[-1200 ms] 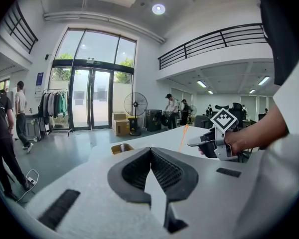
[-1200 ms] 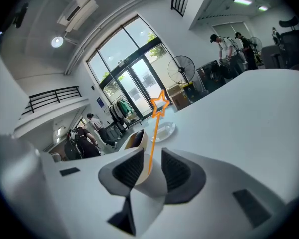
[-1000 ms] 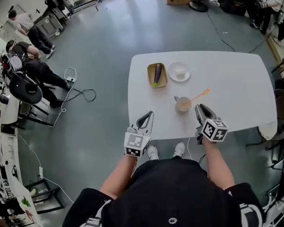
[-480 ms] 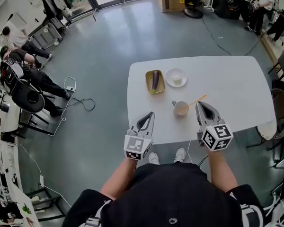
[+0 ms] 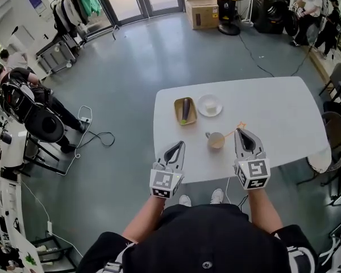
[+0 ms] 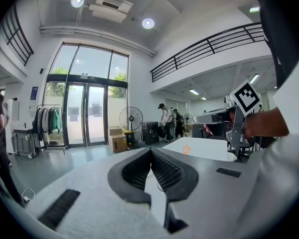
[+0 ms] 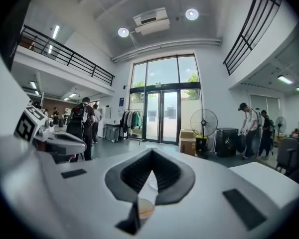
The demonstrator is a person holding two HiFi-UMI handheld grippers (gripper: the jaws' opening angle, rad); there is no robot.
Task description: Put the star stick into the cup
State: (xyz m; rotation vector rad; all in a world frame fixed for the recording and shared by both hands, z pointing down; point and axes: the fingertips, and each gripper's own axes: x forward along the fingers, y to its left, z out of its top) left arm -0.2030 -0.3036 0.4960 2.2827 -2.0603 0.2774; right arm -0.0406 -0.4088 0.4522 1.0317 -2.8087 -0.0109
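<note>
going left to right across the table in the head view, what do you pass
wooden tray holding the eggplant → cup → star stick, which leans out of the cup to the right. The white bowl is left out: it sits farther back and overlaps the cup side to side.

Orange star stick (image 5: 235, 131), white table (image 5: 284, 112) (purple eggplant (image 5: 185, 109), tan plate (image 5: 177, 111))
</note>
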